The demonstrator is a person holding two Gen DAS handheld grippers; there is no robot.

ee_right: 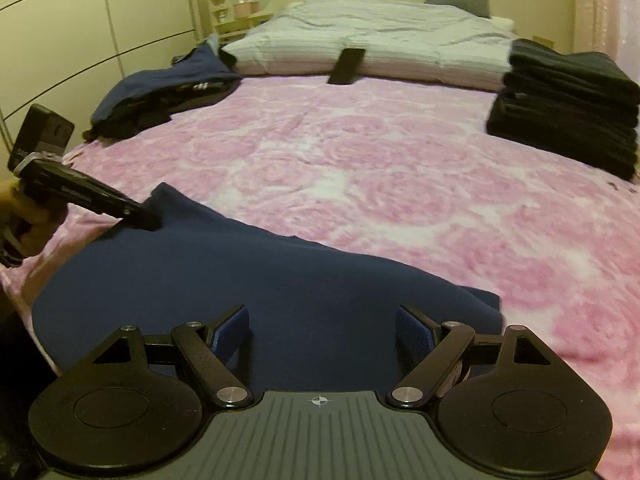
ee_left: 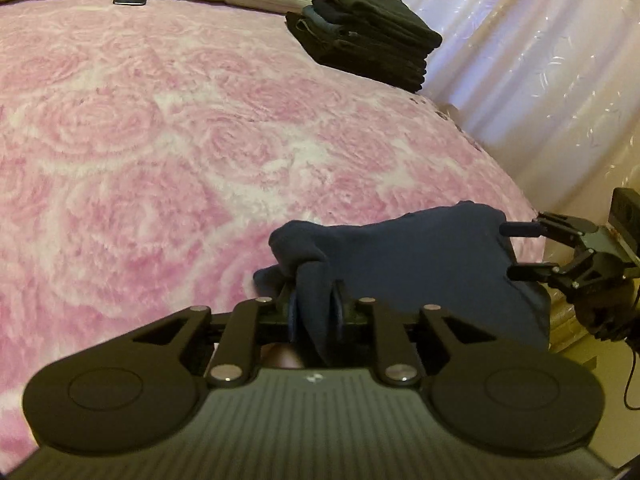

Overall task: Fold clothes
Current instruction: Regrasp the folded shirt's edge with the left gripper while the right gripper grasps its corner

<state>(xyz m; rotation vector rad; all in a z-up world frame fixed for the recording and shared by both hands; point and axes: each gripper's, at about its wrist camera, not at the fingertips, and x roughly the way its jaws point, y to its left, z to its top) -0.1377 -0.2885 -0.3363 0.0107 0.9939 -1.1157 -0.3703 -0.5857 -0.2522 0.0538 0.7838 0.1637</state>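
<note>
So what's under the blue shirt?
The navy shirt lies on the pink rose blanket, which shows all around it. The left gripper pinches one bunched edge. Whatever lies beneath the shirt's middle is covered, so that can't be seen.

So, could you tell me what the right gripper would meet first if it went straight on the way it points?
Probably the flat navy blue garment: the open right gripper tilts down over it. How close is unclear.

Left claw (ee_left: 316, 308) pinching navy garment (ee_left: 420, 264); right claw (ee_left: 516, 250) agape.
</note>
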